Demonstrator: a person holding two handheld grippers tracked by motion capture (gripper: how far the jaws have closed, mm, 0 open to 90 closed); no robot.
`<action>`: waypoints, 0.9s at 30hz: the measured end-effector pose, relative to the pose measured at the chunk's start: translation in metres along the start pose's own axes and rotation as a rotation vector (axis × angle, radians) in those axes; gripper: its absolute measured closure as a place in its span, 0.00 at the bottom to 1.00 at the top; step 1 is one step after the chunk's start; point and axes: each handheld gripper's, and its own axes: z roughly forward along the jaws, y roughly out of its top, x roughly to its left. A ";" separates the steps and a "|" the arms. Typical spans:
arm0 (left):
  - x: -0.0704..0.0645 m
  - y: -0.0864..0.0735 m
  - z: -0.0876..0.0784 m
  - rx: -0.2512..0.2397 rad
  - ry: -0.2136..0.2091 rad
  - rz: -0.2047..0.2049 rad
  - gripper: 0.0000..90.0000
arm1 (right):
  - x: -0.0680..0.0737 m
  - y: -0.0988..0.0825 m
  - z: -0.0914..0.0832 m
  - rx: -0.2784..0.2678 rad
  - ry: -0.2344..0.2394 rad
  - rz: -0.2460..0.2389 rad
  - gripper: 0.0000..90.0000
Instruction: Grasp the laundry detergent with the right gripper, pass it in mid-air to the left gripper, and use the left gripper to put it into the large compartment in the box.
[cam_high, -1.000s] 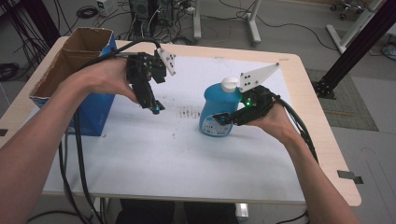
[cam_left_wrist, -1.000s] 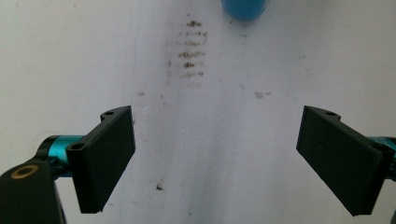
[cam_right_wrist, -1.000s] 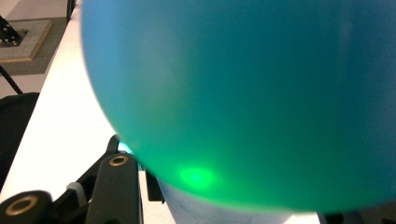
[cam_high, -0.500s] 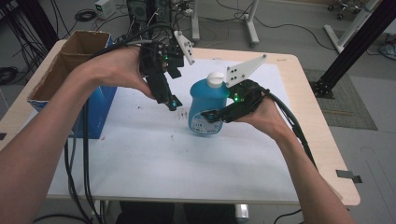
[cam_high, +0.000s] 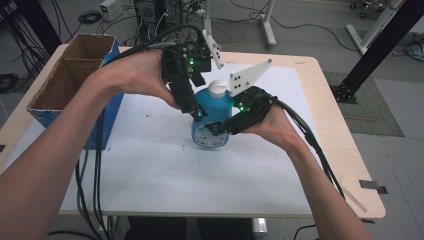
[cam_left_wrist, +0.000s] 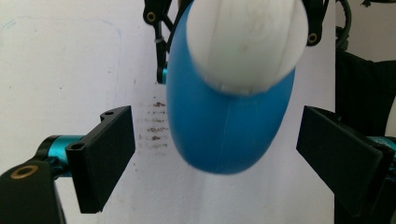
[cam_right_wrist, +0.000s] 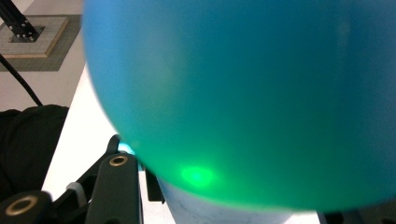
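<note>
A blue bottle (cam_high: 209, 125) with a white cap (cam_high: 218, 89) is lifted over the white sheet. My right gripper (cam_high: 216, 131) is shut on the bottle's lower body from the right; one of its fingers (cam_right_wrist: 114, 186) lies against the blue wall (cam_right_wrist: 243, 93). My left gripper (cam_high: 198, 115) hangs above, points down and stands open. In the left gripper view the cap (cam_left_wrist: 247, 42) and the blue body (cam_left_wrist: 219, 126) lie between its pads (cam_left_wrist: 109, 149), with a gap on each side.
A cardboard box with blue sides (cam_high: 75, 75) stands at the table's left edge. A white sheet (cam_high: 150, 165) covers the tabletop and bears dark smudges (cam_left_wrist: 156, 123). Cables trail from both grippers toward the near edge. Black frame legs stand beyond the right side.
The right gripper has carried the bottle left and a little up. The left gripper has moved right and up, from beside the bottle to over its cap.
</note>
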 end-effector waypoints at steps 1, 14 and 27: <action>-0.001 0.002 0.002 0.004 0.001 0.006 0.13 | 0.001 0.001 0.000 -0.002 0.003 0.006 0.51; -0.003 0.013 0.012 0.009 -0.006 0.003 0.13 | 0.001 0.003 0.001 0.006 -0.003 0.004 0.51; -0.003 0.015 0.015 0.017 -0.005 0.004 0.21 | 0.002 0.002 0.002 0.006 -0.004 0.001 0.51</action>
